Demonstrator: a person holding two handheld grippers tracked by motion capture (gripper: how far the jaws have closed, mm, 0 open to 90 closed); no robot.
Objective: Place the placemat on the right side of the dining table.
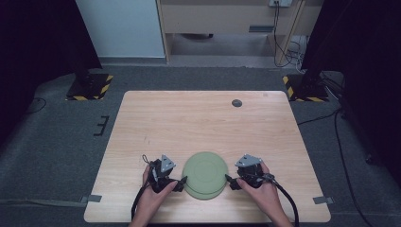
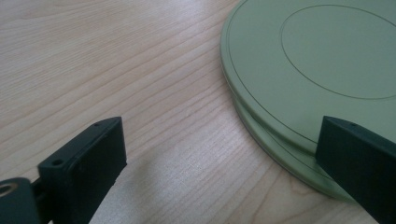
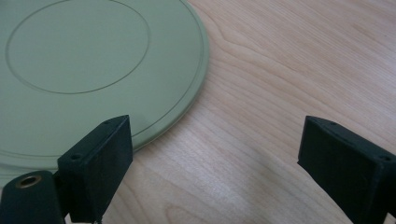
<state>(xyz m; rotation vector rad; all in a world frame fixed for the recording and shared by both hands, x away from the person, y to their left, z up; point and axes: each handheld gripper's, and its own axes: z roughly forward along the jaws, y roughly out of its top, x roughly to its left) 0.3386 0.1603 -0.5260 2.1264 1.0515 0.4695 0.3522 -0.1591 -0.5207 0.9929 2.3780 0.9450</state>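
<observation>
while the stack of green plates (image 1: pixel 205 174) lies flat on the table (image 1: pixel 203 123) between them, the left hand-held gripper (image 1: pixel 182 182) and right hand-held gripper (image 1: pixel 230 182) flank its rim equally near, jaws wide and empty

The right gripper (image 3: pixel 212 154) is hovering low over the pale wooden worktop (image 3: pixel 289 60), its two black jaws standing wide apart with only bare wood grain lying between them. A green plate (image 3: pixel 93 56) is sitting upside down ahead and to the gripper's left, its ringed base facing up. One jaw is overlapping the plate's near rim, while the other is standing well clear of it.
</observation>
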